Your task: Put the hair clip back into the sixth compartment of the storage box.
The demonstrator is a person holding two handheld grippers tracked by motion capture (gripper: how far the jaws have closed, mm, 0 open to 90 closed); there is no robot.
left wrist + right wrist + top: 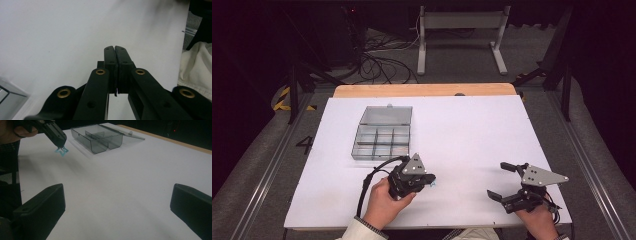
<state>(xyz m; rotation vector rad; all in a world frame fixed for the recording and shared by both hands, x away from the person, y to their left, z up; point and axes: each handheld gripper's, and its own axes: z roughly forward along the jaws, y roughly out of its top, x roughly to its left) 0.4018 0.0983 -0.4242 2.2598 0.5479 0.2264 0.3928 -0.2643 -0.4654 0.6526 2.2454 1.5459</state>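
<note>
Your left gripper [430, 183] sits at about six o'clock on the white table sheet [472, 130], its jaws pressed together on a small, thin, light-blue, star-like plastic piece [62, 151]. In the right gripper view that piece hangs from the jaw tips just above the sheet, at ten o'clock from the camera. In the left gripper view the two black jaws meet flush, with only a dark sliver visible in the seam. Your right gripper [501, 181] rests at about four o'clock on the sheet, well apart from the left one, its jaws spread wide with nothing between them. The clear grey plastic compartment box [381, 142] lies at about ten o'clock on the sheet, at roughly eleven o'clock from your left gripper and near it. Its hinged lid [386, 115] is folded open flat on the far side. No contents can be made out in its compartments.
</note>
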